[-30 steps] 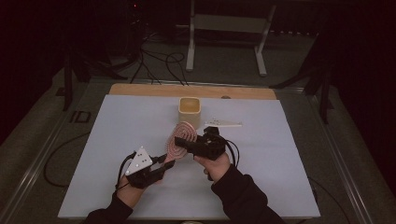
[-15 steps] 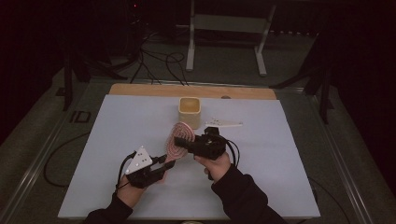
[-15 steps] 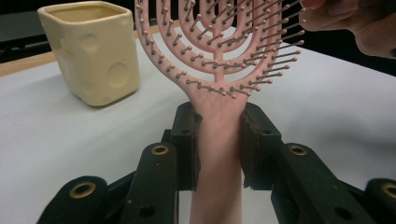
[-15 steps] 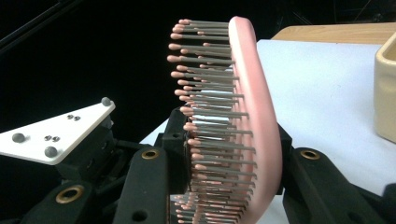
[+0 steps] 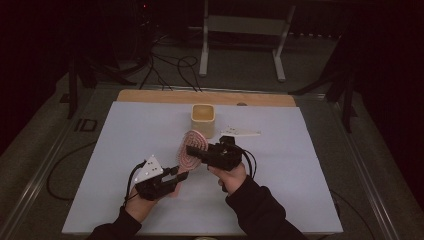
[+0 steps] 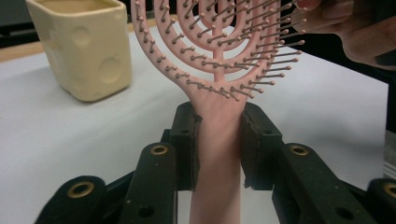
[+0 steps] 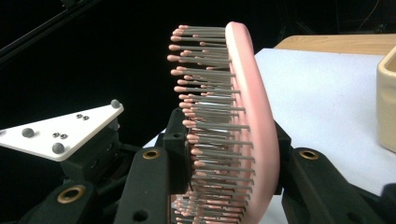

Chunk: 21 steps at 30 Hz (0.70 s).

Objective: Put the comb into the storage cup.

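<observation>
One pink hairbrush [image 5: 190, 148] held upright mid-table, just near of the cream cup [image 5: 203, 119]. Left gripper [image 6: 218, 140] clamped on the handle just below the head. Right gripper [image 7: 224, 154] straddles the head edge-on, one jaw on the bristle side, one on the back; whether it pinches or merely brackets, cannot tell. Judged light, rigid plastic, open-ribbed head; bristles flexible and poor purchase. The handle is the sound grip. Count: one brush, one cup, one flat white piece [image 5: 242, 132] far right of the grippers.
</observation>
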Available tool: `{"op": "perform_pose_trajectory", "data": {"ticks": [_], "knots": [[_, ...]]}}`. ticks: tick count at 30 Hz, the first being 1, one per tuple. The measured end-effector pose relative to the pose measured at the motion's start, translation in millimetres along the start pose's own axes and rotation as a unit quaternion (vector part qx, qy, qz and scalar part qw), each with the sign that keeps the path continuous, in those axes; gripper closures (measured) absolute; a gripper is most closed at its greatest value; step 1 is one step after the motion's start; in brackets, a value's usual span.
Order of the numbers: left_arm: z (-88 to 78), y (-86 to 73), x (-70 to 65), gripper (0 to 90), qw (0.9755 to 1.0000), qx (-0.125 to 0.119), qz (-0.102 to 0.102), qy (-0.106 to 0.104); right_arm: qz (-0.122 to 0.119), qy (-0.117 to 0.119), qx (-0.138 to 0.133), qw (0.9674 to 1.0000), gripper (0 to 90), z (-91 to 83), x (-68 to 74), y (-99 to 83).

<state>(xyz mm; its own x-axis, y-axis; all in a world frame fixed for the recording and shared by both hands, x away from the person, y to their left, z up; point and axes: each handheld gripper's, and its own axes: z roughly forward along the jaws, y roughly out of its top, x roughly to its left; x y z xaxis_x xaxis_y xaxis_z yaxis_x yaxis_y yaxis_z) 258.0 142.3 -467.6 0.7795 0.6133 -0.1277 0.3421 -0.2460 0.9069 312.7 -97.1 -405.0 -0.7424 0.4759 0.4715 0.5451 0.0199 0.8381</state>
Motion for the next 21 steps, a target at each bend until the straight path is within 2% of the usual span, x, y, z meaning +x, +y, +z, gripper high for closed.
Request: {"op": "perform_pose_trajectory", "data": {"ticks": [2, 6, 8, 10, 12, 15, 19, 21], "knots": [[0.0, 0.5, 1.7, 64.0, 0.9999, 0.01, -0.004, -0.01, -0.001, -0.003, -0.001, 1.0, 64.1, -1.4, -0.2, 0.9], [-3.9, 1.3, 7.9, 57.7, 0.9996, 0.015, -0.023, -0.012, -0.006, -0.012, -0.008, 0.9999, 64.1, -6.7, -3.4, 4.7], [-5.8, 1.8, 9.3, 52.0, 0.9996, 0.017, -0.02, -0.006, -0.012, -0.016, -0.008, 0.9998, 64.1, -8.8, -3.6, 6.2], [-8.3, 2.3, 11.2, 48.4, 0.9995, 0.017, -0.028, -0.005, -0.021, -0.02, -0.01, 0.9995, 64.1, -10.5, -3.6, 7.9], [-10.2, 2.7, 12.9, 43.2, 0.9993, 0.019, -0.031, -0.014, -0.03, -0.024, -0.01, 0.9992, 64.1, -12.9, -3.6, 9.9], [-13.5, 2.6, 16.3, 34.9, 0.9986, 0.035, -0.036, -0.018, -0.049, -0.035, -0.008, 0.9982, 64.1, -16.0, -3.3, 11.7], [-17.7, -0.6, 17.6, 26.4, 0.998, 0.051, -0.035, -0.017, -0.058, -0.04, -0.006, 0.9975, 64.1, -20.7, -5.1, 13.7], [-20.2, -2.3, 18.5, 23.1, 0.9976, 0.051, -0.039, -0.025, -0.063, -0.044, -0.005, 0.997, 64.1, -22.8, -6.4, 14.5]]}}
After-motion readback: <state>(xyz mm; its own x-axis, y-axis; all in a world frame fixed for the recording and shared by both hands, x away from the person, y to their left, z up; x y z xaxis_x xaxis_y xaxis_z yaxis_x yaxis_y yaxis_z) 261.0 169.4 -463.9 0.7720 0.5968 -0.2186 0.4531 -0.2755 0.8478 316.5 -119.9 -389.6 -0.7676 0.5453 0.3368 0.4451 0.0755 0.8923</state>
